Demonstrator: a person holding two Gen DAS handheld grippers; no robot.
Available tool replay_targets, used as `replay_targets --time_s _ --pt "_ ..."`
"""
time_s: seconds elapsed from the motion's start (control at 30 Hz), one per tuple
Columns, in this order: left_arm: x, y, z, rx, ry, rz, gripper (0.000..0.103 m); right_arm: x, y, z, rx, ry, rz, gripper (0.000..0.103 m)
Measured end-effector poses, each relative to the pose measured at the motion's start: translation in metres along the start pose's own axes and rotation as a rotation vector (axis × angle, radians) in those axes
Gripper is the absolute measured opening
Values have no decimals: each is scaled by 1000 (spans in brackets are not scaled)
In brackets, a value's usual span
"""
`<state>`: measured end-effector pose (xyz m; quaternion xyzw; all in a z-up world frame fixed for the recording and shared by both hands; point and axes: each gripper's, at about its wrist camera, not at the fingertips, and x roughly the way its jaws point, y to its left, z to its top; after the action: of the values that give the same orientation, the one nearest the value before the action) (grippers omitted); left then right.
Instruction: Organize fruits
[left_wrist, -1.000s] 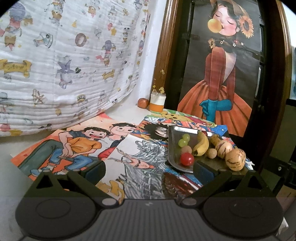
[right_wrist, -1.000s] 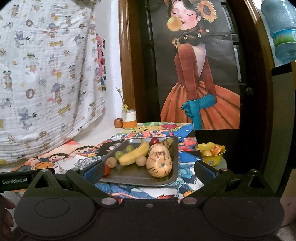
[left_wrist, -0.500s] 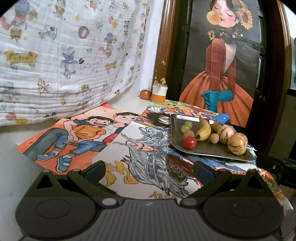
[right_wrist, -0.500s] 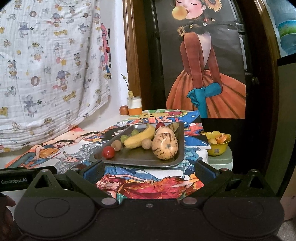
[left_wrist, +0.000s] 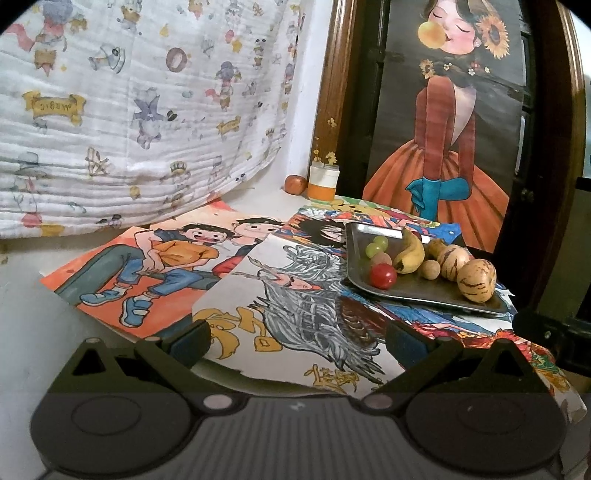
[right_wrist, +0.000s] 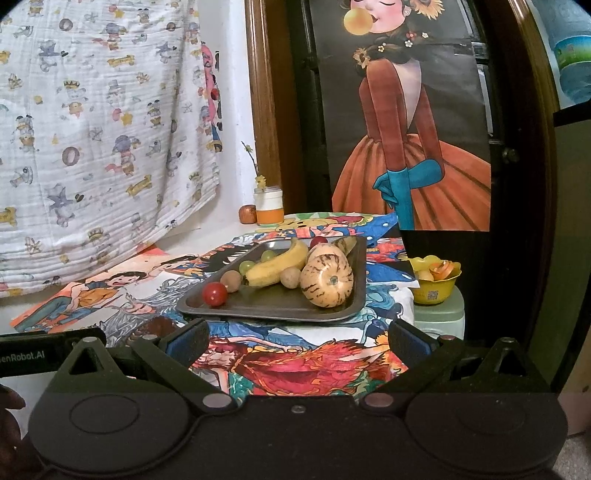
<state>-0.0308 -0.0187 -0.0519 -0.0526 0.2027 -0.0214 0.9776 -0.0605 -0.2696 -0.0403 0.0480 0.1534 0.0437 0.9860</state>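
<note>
Since a second ago both of my grippers have drawn back from the tray (right_wrist: 273, 308), so more of the painted posters (left_wrist: 295, 295) shows in front of it, and the fruit has not shifted. My left gripper (left_wrist: 295, 338) hangs low over the near edge of the bench (left_wrist: 33, 314), its fingers (left_wrist: 190, 341) spread wide apart with nothing between them. My right gripper (right_wrist: 297, 338) faces the tray head on, fingers (right_wrist: 408, 341) likewise wide apart and empty. The metal tray sits on the posters toward the right side of the bench. In it a red cherry tomato (right_wrist: 214, 294) lies at the near left corner, a small brown round fruit (right_wrist: 231, 281) just behind it, and two green grapes (right_wrist: 246, 266) further back. A banana (right_wrist: 277, 267) lies across the middle, another small brown fruit (right_wrist: 290, 277) just beside it, touching the near striped melon (right_wrist: 327, 280). A second striped melon (left_wrist: 448, 258) lies behind that one. Beyond the tray's right side a yellow bowl (right_wrist: 436, 290) holds more fruit pieces. At the back stand an orange-and-white jar (right_wrist: 269, 206) and a reddish fruit (right_wrist: 247, 214) beside it.
</note>
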Motion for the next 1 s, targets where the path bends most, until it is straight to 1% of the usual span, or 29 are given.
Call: replay_targets --time_s 1.0 --pt "-5 -1 0 3 -3 0 103 -2 1 -2 0 0 6 102"
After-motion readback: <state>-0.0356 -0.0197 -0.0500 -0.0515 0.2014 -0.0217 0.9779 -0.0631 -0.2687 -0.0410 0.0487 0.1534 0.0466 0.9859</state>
